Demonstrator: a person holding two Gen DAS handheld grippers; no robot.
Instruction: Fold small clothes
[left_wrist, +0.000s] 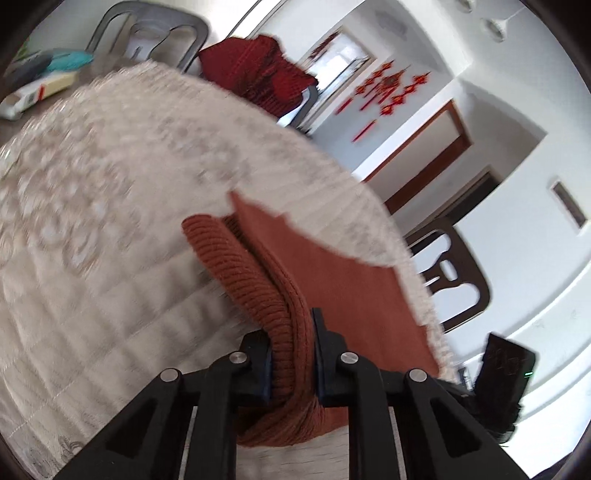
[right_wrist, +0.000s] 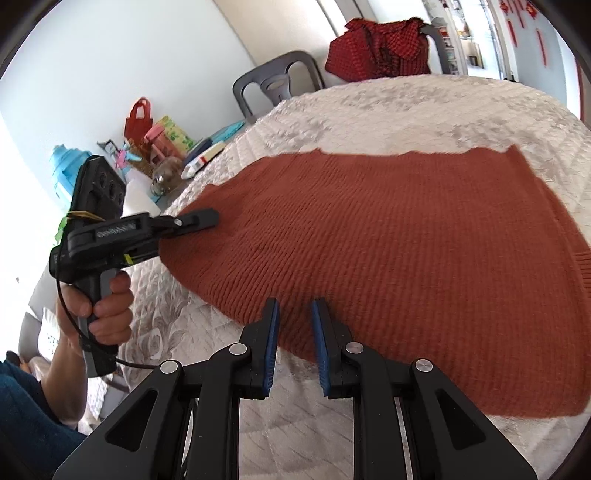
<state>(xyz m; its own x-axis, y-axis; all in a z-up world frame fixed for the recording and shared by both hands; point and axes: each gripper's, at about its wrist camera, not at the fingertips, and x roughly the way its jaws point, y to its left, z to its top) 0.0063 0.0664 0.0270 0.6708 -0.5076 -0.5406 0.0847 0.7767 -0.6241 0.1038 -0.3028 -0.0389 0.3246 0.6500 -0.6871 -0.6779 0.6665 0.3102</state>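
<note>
A rust-orange knitted garment (right_wrist: 388, 251) lies spread on a round table with a cream patterned cloth (right_wrist: 388, 110). My left gripper (left_wrist: 291, 332) is shut on a bunched ribbed edge of the garment (left_wrist: 243, 266) and holds it lifted off the cloth. In the right wrist view the left gripper (right_wrist: 199, 221) shows at the garment's left edge, held by a hand. My right gripper (right_wrist: 293, 314) is open, its blue-padded fingers (right_wrist: 271, 332) just above the garment's near edge, gripping nothing.
A red checked bag (right_wrist: 380, 48) sits on a chair at the far side. A grey chair (right_wrist: 277, 85) stands by the table. Bottles, bags and boxes (right_wrist: 155, 155) crowd the table's left edge. A dark chair (left_wrist: 450, 273) stands on the right of the left wrist view.
</note>
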